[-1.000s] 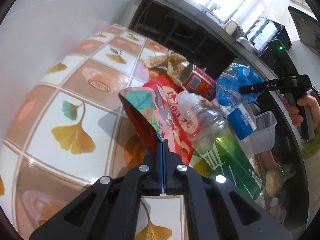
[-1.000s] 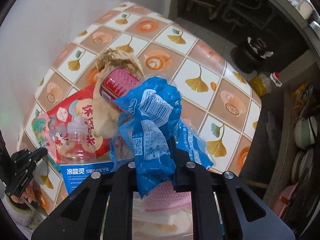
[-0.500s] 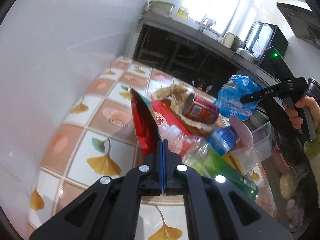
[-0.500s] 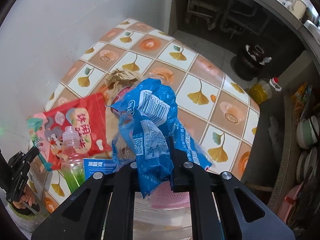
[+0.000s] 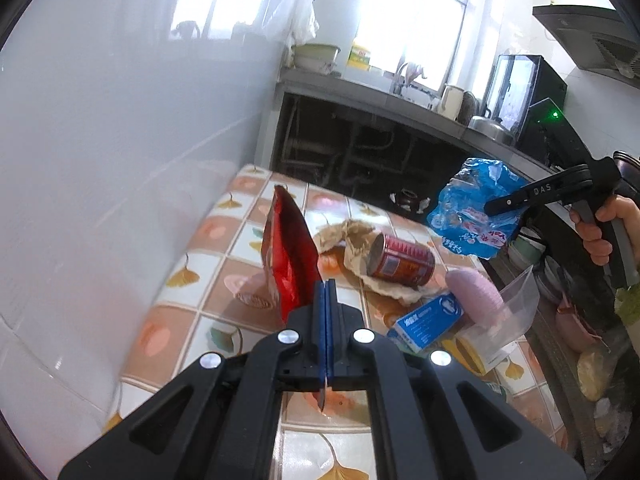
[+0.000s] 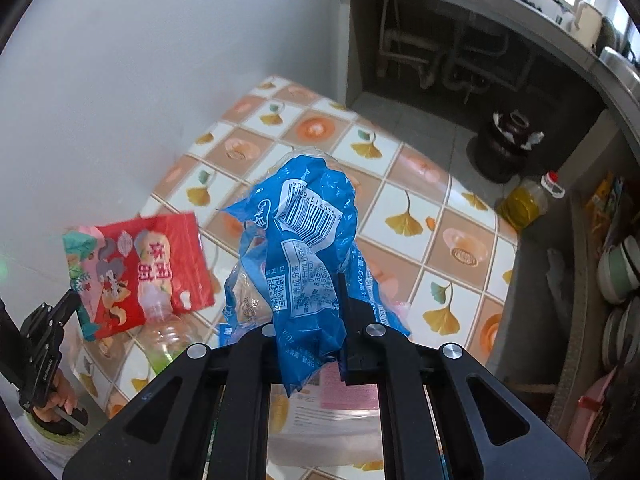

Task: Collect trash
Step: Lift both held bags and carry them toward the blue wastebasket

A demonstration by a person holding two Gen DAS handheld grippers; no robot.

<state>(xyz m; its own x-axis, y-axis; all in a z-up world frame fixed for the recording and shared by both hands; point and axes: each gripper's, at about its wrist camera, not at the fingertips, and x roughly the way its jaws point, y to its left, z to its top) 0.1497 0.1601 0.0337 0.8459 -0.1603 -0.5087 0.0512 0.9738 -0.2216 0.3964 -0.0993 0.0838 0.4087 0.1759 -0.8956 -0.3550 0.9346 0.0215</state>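
My left gripper (image 5: pixel 326 286) is shut on a red snack bag (image 5: pixel 289 258), held edge-on above the tiled table (image 5: pixel 224 280); the same red snack bag (image 6: pixel 140 270) shows its printed face in the right wrist view. My right gripper (image 6: pixel 310 292) is shut on a crumpled blue plastic wrapper (image 6: pixel 304 256), lifted over the table; from the left wrist view that blue wrapper (image 5: pixel 468 214) hangs at the right gripper's fingers (image 5: pixel 520 200). Left on the table are a red can (image 5: pixel 400 262) on crumpled brown paper (image 5: pixel 352 236), a blue-and-white box (image 5: pixel 426 322) and a clear bottle (image 6: pixel 160 336).
A white wall (image 5: pixel 120 140) borders the table on the left. A clear plastic container (image 5: pixel 508 312) with a pink item (image 5: pixel 474 294) sits at the table's right edge. Beyond are a dark counter (image 5: pixel 380 100), a dark pot (image 6: pixel 504 144) and an oil bottle (image 6: pixel 528 200) on the floor.
Both grippers have risen from the pile with their catches. The red bag has come off the bottle and turned edge-on; the blue wrapper now hangs higher above the table.
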